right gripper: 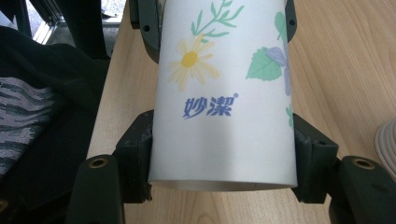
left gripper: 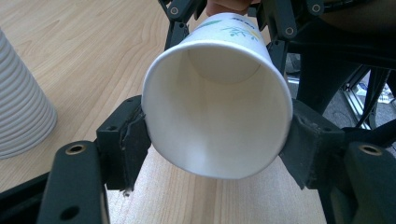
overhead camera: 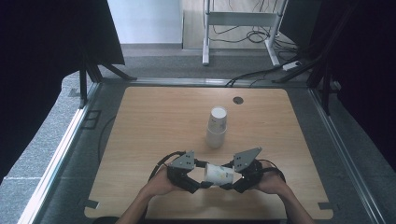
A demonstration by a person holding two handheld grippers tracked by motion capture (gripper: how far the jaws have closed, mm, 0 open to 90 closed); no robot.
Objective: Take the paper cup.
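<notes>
— High view first. Where are the hands?
— Low at the near edge of the table [overhead camera: 140, 112], forearms entering from the bottom, palms turned inward toward each other. Left hand [overhead camera: 156, 184] wrapped around the left gripper [overhead camera: 195, 185], right hand [overhead camera: 271, 181] around the right gripper [overhead camera: 229, 183]. Both grippers angled inward, grey three-cornered plates tilted up on top, cables looping back behind the hands.
— And between them?
— Paper cup [overhead camera: 218, 174], lying on its side, held just above the wood, one end at each gripper.
— Left gripper view: how wide are the fingers?
— Spread to the width of the cup's open rim and pressed against it on both sides. Left finger [left gripper: 122, 144] touching the rim's edge, the other opposite. Clamped on the paper cup [left gripper: 217, 116], mouth facing the camera, white inside, bottom visible deep within. Right gripper [left gripper: 224, 23] seen beyond, at the cup's far end.
— Right gripper view?
— Fingers [right gripper: 135, 154] tight on either side of the paper cup [right gripper: 224, 93] near the closer end. Printed side up: daisy, green leaves, blue Chinese lettering. Left gripper's black links at the far end, either side of the cup.
— Anything else on the table?
— Stack of paper cups [overhead camera: 217, 127], upside down, standing near the middle, well apart from the held cup. Ribbed edge of that stack [left gripper: 21, 102] at the left of the left gripper view, and a sliver of it [right gripper: 386, 144] at the right edge of the right gripper view. Small dark round cable hole [overhead camera: 238, 100] near the far edge.
</notes>
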